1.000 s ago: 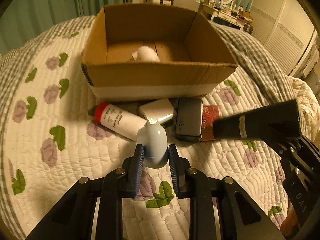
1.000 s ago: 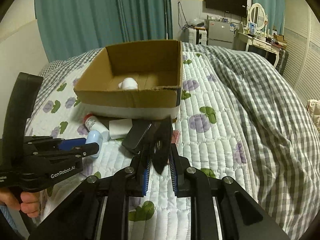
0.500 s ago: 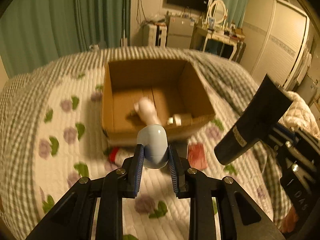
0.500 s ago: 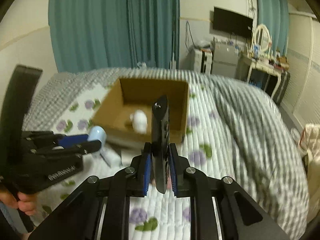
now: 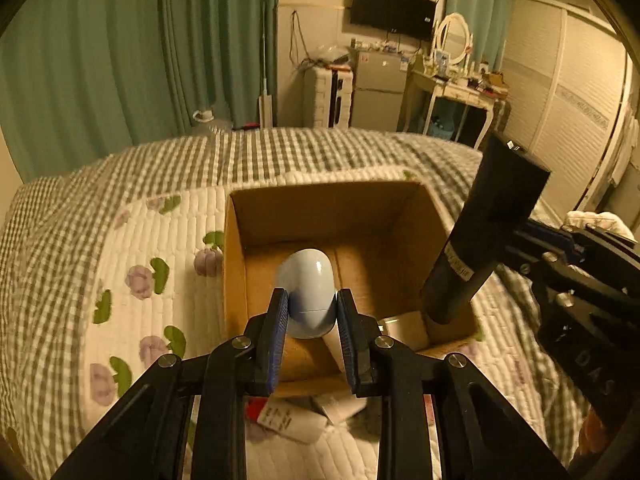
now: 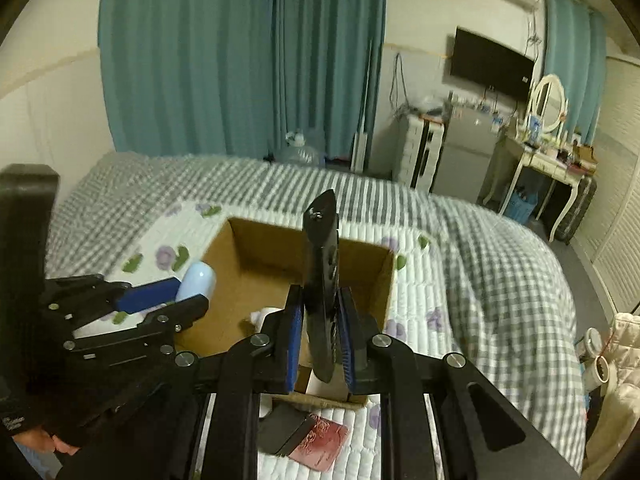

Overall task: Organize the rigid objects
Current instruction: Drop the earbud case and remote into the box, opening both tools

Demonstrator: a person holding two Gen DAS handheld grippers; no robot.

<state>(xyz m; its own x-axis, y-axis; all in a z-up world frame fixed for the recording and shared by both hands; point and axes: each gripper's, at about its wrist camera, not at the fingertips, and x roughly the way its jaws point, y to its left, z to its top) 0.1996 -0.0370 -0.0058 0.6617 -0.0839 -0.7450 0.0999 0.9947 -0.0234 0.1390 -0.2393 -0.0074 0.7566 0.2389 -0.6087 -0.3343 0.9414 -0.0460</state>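
- The left wrist view is dim and has a strong yellow tint; the right wrist view is cooler and brighter.
- Both views are round fisheye pictures with black corners, and straight lines bend near the edges.
- The checked bedspread (image 6: 500,264) is smeared by motion blur, mostly in the middle of the frame.
- The cardboard box (image 5: 240,264) has soft edges, and its inside floor is in shadow.
- A small white glare spot sits on the pale blue capsule (image 5: 310,280).
- The gripper fingers (image 5: 276,332) at the bottom stay sharp.
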